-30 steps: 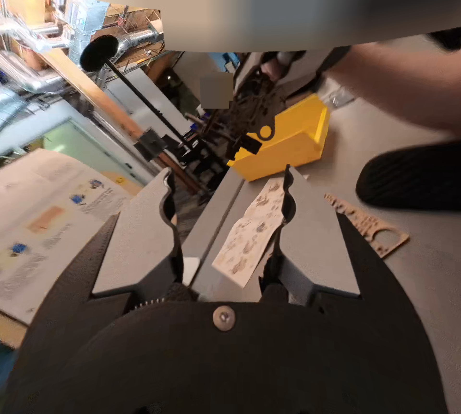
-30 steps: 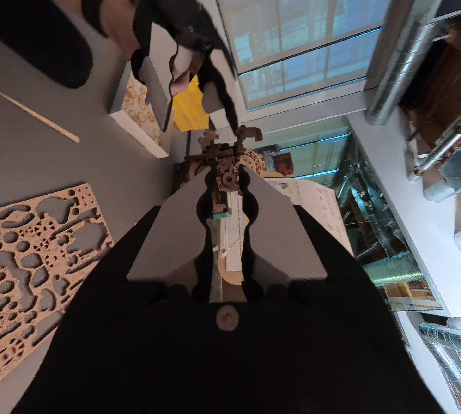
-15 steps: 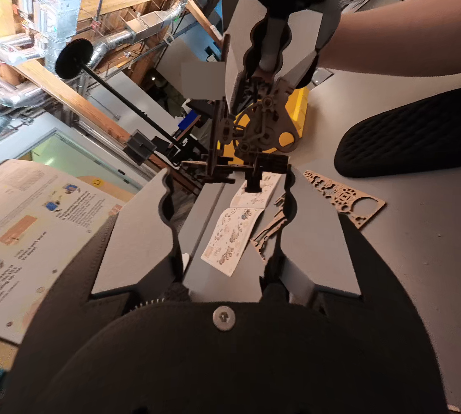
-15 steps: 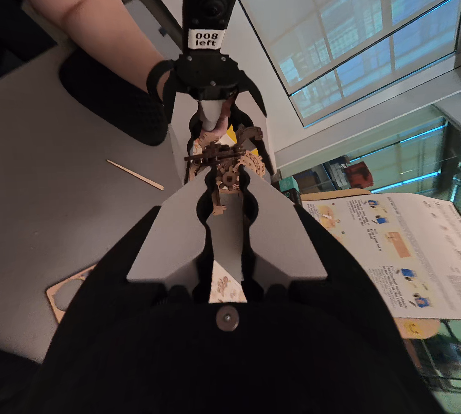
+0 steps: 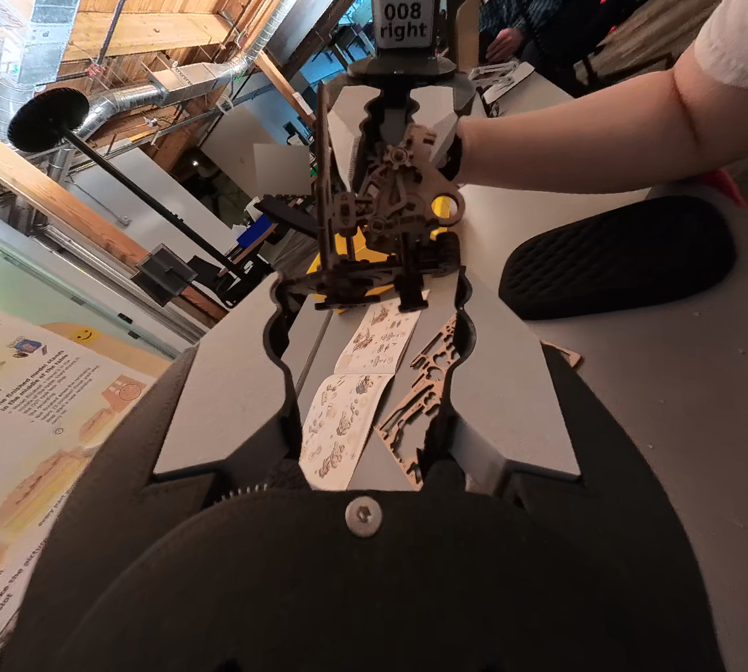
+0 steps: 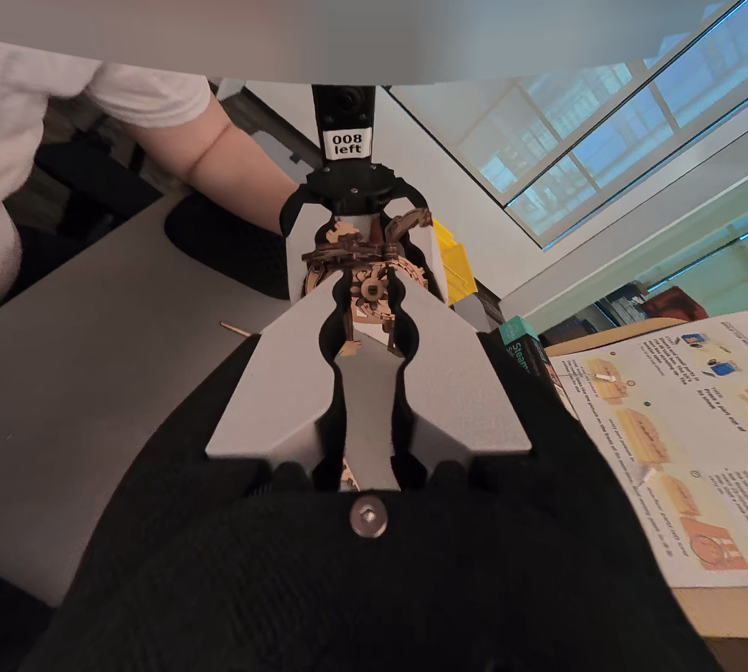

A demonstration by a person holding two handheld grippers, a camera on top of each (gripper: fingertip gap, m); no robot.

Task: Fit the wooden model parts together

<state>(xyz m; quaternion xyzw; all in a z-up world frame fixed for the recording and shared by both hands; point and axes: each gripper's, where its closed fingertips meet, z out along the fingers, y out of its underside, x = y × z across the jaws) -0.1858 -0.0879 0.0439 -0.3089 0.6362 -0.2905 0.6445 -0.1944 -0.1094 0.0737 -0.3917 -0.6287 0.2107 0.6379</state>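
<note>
A dark brown laser-cut wooden model (image 5: 380, 231) of interlocking gears, rings and struts hangs above the grey table (image 5: 631, 377), clamped at its gear end by the right gripper (image 6: 367, 280), its flat base between the left gripper (image 5: 368, 280)'s spread fingers.

We're looking down our left gripper (image 5: 370, 284), jaws spread wide with the wooden model (image 5: 380, 223) hanging just past the tips. The right gripper (image 5: 398, 126) is pinching it from the far side, and a booklet (image 5: 360, 389) and cut-out sheet (image 5: 429, 397) are lying on the grey table (image 5: 607, 389) below.
</note>
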